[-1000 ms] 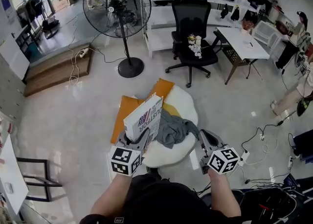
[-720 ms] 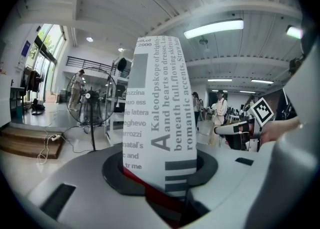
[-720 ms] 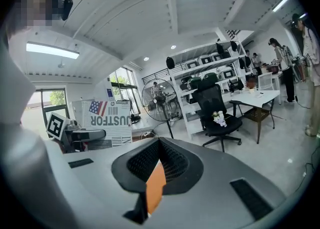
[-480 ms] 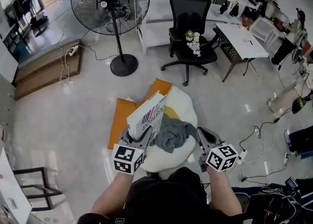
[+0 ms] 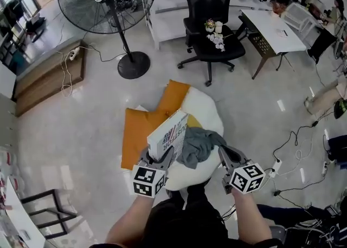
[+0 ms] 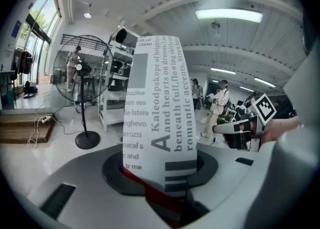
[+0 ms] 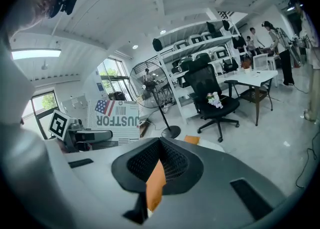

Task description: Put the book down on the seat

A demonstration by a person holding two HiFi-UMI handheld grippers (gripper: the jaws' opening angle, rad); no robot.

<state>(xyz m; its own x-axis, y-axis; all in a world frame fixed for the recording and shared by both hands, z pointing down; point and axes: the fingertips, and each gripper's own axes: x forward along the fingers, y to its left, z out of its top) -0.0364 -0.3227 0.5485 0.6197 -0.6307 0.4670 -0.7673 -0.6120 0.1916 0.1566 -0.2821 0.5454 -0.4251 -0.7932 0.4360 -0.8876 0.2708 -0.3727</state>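
Observation:
A white book (image 5: 168, 133) with "JUSTFOR" printed on its cover stands tilted on edge above the left side of the round white seat (image 5: 207, 106). My left gripper (image 5: 157, 160) is shut on the book's lower end. In the left gripper view the book's spine (image 6: 157, 113) rises straight up from between the jaws. My right gripper (image 5: 226, 155) hangs over the seat's right front edge, jaws together and holding nothing. From the right gripper view, the book (image 7: 115, 118) and the left gripper (image 7: 90, 135) appear at the left.
A crumpled grey cloth (image 5: 196, 145) lies on the seat beside the book. An orange cushion (image 5: 141, 130) lies against the seat's left side. Beyond stand a black office chair (image 5: 211, 30), a pedestal fan (image 5: 116, 3) and a white table (image 5: 274, 30). Cables (image 5: 295, 152) trail on the floor at the right.
The view has tipped further down, so both grippers and the book sit a little lower and more to the right. The left gripper's hold on the book is unchanged.

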